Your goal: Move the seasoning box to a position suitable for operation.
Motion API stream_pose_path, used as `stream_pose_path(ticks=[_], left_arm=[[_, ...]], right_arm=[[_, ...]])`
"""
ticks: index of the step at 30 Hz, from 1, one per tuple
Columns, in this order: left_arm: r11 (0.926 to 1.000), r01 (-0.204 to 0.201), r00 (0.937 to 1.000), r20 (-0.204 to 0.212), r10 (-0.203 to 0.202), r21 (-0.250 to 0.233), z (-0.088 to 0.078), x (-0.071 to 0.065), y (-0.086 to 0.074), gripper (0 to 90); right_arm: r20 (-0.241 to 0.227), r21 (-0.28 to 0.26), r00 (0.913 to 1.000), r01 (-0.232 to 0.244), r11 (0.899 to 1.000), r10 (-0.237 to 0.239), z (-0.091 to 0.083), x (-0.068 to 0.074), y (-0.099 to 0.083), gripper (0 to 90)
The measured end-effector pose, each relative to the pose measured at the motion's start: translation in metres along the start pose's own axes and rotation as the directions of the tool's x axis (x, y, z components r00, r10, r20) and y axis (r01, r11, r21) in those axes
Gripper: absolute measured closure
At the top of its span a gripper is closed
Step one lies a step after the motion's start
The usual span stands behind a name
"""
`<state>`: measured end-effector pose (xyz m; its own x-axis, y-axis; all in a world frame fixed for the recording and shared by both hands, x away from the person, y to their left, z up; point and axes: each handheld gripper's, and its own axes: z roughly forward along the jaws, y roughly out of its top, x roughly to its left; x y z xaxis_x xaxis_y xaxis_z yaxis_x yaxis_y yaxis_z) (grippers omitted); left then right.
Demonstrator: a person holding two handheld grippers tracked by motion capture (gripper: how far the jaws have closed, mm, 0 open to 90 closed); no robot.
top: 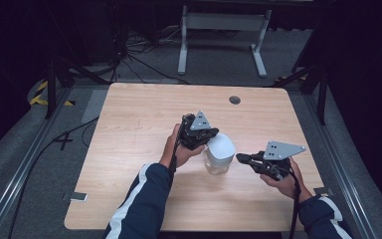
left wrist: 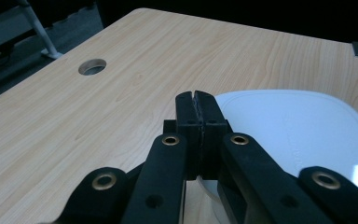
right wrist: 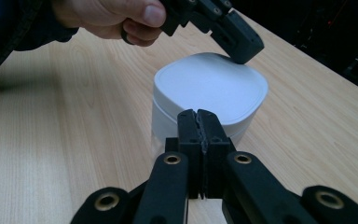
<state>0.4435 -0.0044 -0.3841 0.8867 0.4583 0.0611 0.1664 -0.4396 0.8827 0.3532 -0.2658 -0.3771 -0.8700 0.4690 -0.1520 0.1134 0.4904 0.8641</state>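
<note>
A clear jar (top: 217,163) with a white lid (top: 221,145) stands upright on the desk (top: 129,129), near the middle and a little to the right. The left hand-held gripper (top: 210,133) hangs over the lid's left edge, jaws pressed together with nothing between them; its tip is at the lid, though contact cannot be told. The right hand-held gripper (top: 239,158), also closed and empty, points at the jar from just beside it on the right.

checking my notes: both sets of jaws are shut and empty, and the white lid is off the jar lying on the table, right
Not quite. The white lid is on the jar, closing its top, as the right gripper view shows. The rest holds: the left gripper and right gripper have their jaws shut and empty.
</note>
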Motion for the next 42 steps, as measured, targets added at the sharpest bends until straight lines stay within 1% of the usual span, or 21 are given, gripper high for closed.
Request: stream_pose_path(ticks=[1, 3, 6, 7, 8, 9, 10, 12, 13, 15, 16, 19, 20, 21, 23, 27, 28, 29, 36, 39, 42], left_arm=[[1.0, -0.006, 1.0, -0.002, 0.006, 0.0, 0.0, 0.0, 0.0, 90.0], [0.9998, -0.016, 0.9998, -0.011, 0.017, 0.008, 0.0, 0.0, 0.001, 90.0], [1.0, -0.006, 1.0, -0.005, 0.006, 0.004, 0.0, 0.001, 0.0, 90.0], [0.9999, 0.004, 0.9999, -0.016, -0.004, 0.009, 0.002, 0.003, -0.002, 90.0], [0.9999, 0.003, 0.9998, -0.022, -0.003, 0.012, 0.002, 0.003, -0.002, 90.0], [0.9999, 0.016, 0.9998, -0.011, -0.016, -0.002, 0.002, 0.004, -0.003, 90.0], [0.9998, 0.017, 0.9999, -0.004, -0.017, -0.008, 0.002, 0.003, -0.003, 90.0], [0.9999, 0.012, 0.9999, -0.002, -0.012, -0.004, 0.002, 0.002, -0.002, 90.0], [0.9999, -0.01, 0.9999, -0.006, 0.01, 0.0, 0.002, 0.001, 0.0, 90.0], [1.0, -0.006, 1.0, -0.002, 0.006, 0.003, 0.003, 0.0, 0.001, 90.0], [0.9999, -0.012, 0.9999, -0.005, 0.012, 0.005, 0.003, 0.0, 0.002, 90.0], [0.9999, -0.01, 0.9999, -0.009, 0.01, -0.002, 0.004, 0.001, 0.001, 90.0], [1.0, 0.0, 1.0, -0.005, 0.0, -0.004, 0.005, 0.0, 0.001, 90.0], [1.0, -0.007, 0.9999, -0.009, 0.007, 0.001, 0.004, 0.001, 0.001, 90.0], [1.0, 0.0, 1.0, -0.006, 0.0, 0.004, 0.004, 0.001, 0.0, 90.0], [1.0, 0.001, 1.0, -0.006, -0.001, 0.0, 0.005, 0.002, 0.0, 90.0], [1.0, -0.004, 1.0, -0.009, 0.004, 0.001, 0.004, 0.003, 0.0, 90.0], [1.0, 0.0, 1.0, -0.008, 0.0, 0.0, 0.005, 0.003, 0.0, 90.0], [1.0, -0.001, 1.0, -0.004, 0.001, 0.006, 0.004, 0.004, 0.0, 90.0], [0.9999, 0.011, 0.9999, -0.005, -0.011, -0.001, 0.005, 0.004, -0.001, 90.0], [0.9999, 0.01, 0.9999, -0.005, -0.01, -0.002, 0.005, 0.004, -0.001, 90.0]], right_arm=[[-0.008, 0.006, 1.0, -0.005, 1.0, 0.005, 0.001, 0.001, 0.0, 89.7], [-0.013, 0.016, 0.9999, 0.002, 1.0, -0.001, 0.002, 0.002, -0.001, 89.7], [-0.018, 0.022, 0.9998, -0.005, 1.0, 0.006, 0.004, 0.003, -0.002, 89.7], [-0.019, 0.026, 0.9998, -0.002, 1.0, 0.002, 0.004, 0.003, -0.001, 89.8], [-0.017, 0.029, 0.9999, 0.0, 1.0, 0.0, 0.004, 0.003, -0.001, 89.8], [-0.015, 0.029, 0.9999, -0.002, 1.0, 0.002, 0.005, 0.003, -0.001, 89.7], [-0.011, 0.033, 0.9999, -0.001, 0.999, 0.002, 0.005, 0.002, -0.001, 89.8], [-0.01, 0.034, 0.9999, -0.008, 0.999, 0.009, 0.005, 0.002, -0.001, 89.8], [-0.01, 0.034, 0.9999, -0.008, 0.999, 0.009, 0.005, 0.002, -0.001, 89.8], [-0.006, 0.034, 0.9998, -0.02, 0.999, 0.02, 0.006, 0.0, -0.001, 89.8], [-0.006, 0.034, 0.9998, -0.02, 0.999, 0.02, 0.006, 0.0, -0.001, 89.8], [-0.001, 0.049, 0.9996, -0.029, 0.998, 0.029, 0.007, -0.001, -0.001, 89.8], [-0.002, 0.049, 0.9995, -0.031, 0.998, 0.031, 0.007, -0.001, -0.001, 89.8], [-0.001, 0.051, 0.9995, -0.033, 0.998, 0.033, 0.008, -0.001, -0.001, 89.8], [-0.002, 0.051, 0.9996, -0.028, 0.998, 0.029, 0.009, -0.001, 0.0, 89.8], [0.002, 0.061, 0.9995, -0.033, 0.998, 0.033, 0.011, -0.001, 0.002, 89.8], [0.001, 0.062, 0.9994, -0.035, 0.997, 0.035, 0.012, -0.001, 0.002, 89.8], [0.001, 0.062, 0.9993, -0.036, 0.997, 0.036, 0.012, -0.001, 0.002, 89.8], [0.008, 0.06, 0.9992, -0.039, 0.997, 0.039, 0.016, 0.001, 0.005, 89.8], [0.011, 0.065, 0.9992, -0.04, 0.997, 0.04, 0.018, 0.001, 0.006, 89.8], [0.016, 0.061, 0.999, -0.041, 0.997, 0.04, 0.019, 0.001, 0.007, 89.8]])
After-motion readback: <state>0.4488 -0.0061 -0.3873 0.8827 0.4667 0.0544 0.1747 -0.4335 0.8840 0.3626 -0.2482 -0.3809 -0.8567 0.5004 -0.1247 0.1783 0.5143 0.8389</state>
